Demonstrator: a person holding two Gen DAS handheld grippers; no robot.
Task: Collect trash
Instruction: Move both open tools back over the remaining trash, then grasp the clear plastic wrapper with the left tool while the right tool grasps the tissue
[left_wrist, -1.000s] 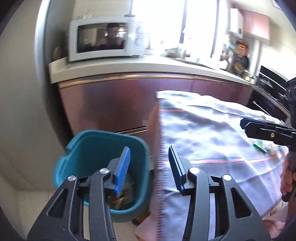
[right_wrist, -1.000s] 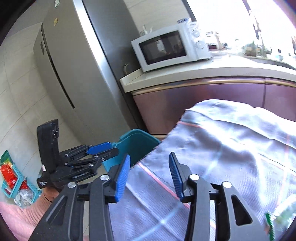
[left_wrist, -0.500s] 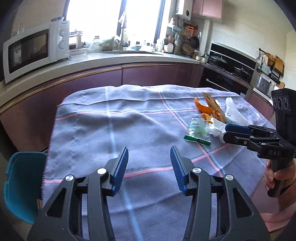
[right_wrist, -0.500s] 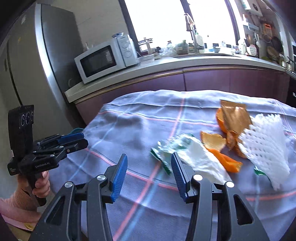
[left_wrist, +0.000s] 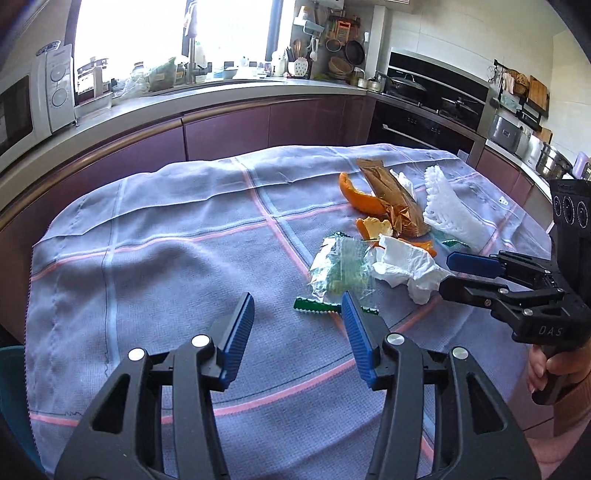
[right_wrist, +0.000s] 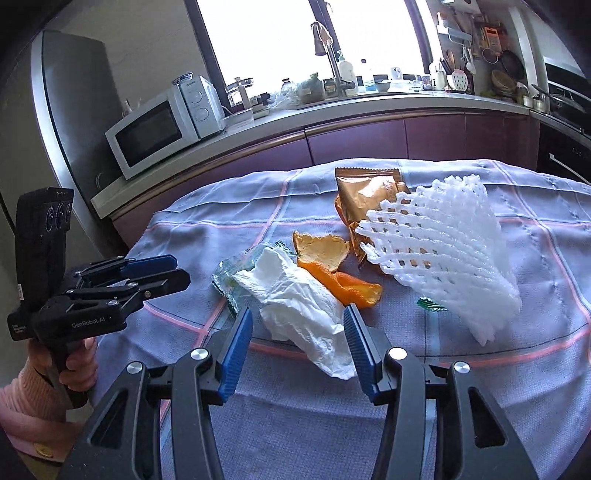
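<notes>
Blue ribbed pads frame the bottom of both wrist views, and both grippers stand wide open with nothing held. In the right wrist view, the right gripper (right_wrist: 298, 334) has the crumpled tissue (right_wrist: 301, 308) lying just ahead and partly between its pads, low in the centre of the frame. The tissue's long axis runs from upper left to lower right, slanting across the gap and not along it. The left gripper (left_wrist: 297, 317) points at bare blue-grey tablecloth (left_wrist: 155, 280); a green wrapper strip (left_wrist: 317, 306) lies just beyond its right pad, and the clear plastic wrapper (left_wrist: 341, 271) sits further up the frame.

So the right gripper looks nearer to a catch, and the tissue seems the likely next pick. A short push forward should bring it between the pads.

Beyond the tissue, toward mid frame, lie the orange peel (right_wrist: 334, 266), then the brown foil packet (right_wrist: 369, 199) and the white foam net (right_wrist: 443, 243) at the right. No bin shows clearly in either view.
</notes>
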